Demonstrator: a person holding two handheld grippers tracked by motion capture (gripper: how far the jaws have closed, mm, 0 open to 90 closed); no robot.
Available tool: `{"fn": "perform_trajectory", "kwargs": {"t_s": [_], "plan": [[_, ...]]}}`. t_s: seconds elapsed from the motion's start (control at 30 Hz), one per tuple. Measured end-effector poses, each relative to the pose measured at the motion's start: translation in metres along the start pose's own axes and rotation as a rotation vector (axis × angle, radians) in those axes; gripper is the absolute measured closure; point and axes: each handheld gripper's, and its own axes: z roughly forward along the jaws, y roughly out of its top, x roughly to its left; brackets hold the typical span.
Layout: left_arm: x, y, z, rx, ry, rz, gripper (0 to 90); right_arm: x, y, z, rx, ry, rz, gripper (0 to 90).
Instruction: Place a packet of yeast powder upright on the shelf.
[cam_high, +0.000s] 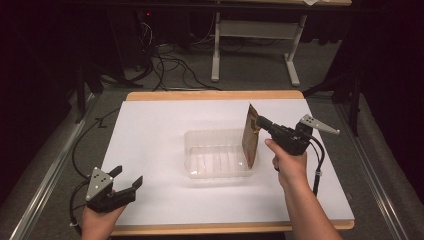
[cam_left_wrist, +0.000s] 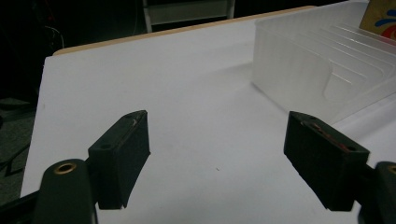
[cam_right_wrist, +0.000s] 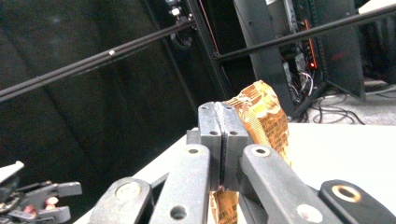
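- Right gripper: jaws clamped on crinkled orange-brown foil packet, held upright over right end of clear ribbed plastic tray, mid-table.
- Left gripper: jaws wide, empty, near table's front-left corner.

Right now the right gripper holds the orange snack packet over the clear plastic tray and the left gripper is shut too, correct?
Not quite: the left gripper is open, as the left gripper view shows. The right gripper does hold the orange snack packet over the clear plastic tray.

Orange-brown printed packet, clear ribbed tray, white table sheet
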Motion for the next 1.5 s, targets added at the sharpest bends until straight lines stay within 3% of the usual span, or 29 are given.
{"fn": "perform_trajectory", "kwargs": {"t_s": [0.53,1.07,1.3,1.5], "plan": [[-0.001,0.004,0.006,-0.002,-0.019,0.008,22.9,0.001,-0.018,0.0,0.056,-0.042,-0.025,90.0],[-0.002,0.009,0.014,0.002,-0.038,0.022,22.8,0.007,-0.026,-0.006,0.079,-0.046,-0.038,90.0],[-0.002,0.009,0.014,0.003,-0.037,0.023,22.8,0.011,-0.023,-0.007,0.081,-0.025,-0.052,78.8],[-0.002,0.009,0.014,0.007,-0.038,0.028,22.8,0.02,-0.018,-0.009,0.083,-0.035,-0.093,67.1]]}}
